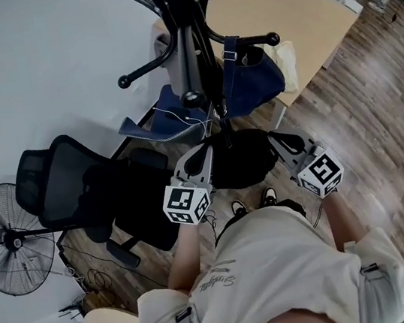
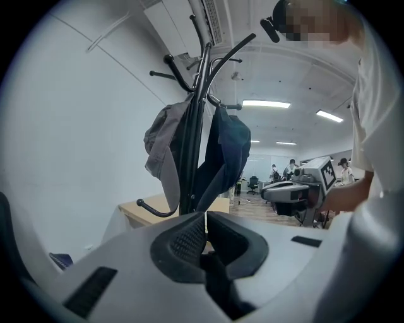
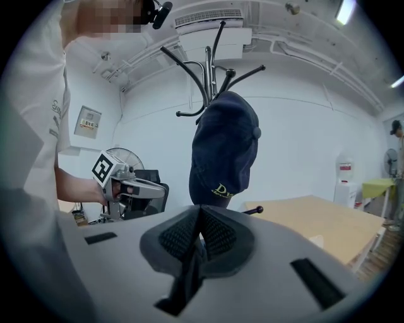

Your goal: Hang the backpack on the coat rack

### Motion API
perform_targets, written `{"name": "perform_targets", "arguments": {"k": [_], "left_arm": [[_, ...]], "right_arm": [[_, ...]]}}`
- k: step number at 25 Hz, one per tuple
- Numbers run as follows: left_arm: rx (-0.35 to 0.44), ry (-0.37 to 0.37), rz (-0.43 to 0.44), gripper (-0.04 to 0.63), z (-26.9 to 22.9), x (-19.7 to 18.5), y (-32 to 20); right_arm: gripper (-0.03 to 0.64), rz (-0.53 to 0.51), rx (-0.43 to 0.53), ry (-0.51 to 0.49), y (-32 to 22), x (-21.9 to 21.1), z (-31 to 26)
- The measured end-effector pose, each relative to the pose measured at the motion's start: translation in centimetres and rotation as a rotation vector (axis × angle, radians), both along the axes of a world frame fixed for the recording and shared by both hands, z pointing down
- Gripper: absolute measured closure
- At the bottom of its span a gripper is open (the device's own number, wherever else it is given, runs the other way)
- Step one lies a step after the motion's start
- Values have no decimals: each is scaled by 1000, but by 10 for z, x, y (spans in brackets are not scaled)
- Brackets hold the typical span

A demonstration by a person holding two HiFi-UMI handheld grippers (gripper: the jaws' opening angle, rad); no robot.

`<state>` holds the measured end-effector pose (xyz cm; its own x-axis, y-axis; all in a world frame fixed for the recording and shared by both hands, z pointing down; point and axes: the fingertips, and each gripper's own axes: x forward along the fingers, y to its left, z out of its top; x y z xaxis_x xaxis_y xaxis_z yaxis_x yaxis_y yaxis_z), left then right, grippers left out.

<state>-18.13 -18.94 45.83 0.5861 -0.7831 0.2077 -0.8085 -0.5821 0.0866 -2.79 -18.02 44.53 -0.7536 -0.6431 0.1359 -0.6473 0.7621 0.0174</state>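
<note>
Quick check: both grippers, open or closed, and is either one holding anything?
Left grey two-jaw gripper: closed, nothing between the jaws.
Right grey two-jaw gripper: closed, nothing between the jaws.

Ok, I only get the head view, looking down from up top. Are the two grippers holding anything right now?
Observer: No. The left gripper view shows the left gripper with its jaws pressed together and nothing between them.
Operator: And the other one?
Observer: It's the same. In its own view the right gripper is shut and empty.
Operator: Is there any writing on the blue bag?
Observer: Yes. The right gripper view shows yellow letters low on the dark blue fabric backpack, which hangs from the black metal coat rack. I can't read the whole word.
</note>
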Motion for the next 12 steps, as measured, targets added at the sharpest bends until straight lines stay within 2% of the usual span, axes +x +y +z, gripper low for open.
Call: {"name": "perform_targets", "arguments": {"k": [12], "left_arm": [[-34, -27, 18, 574, 10, -7, 5]], "right_arm": [[623, -39, -16, 31, -2, -6, 7]]}}
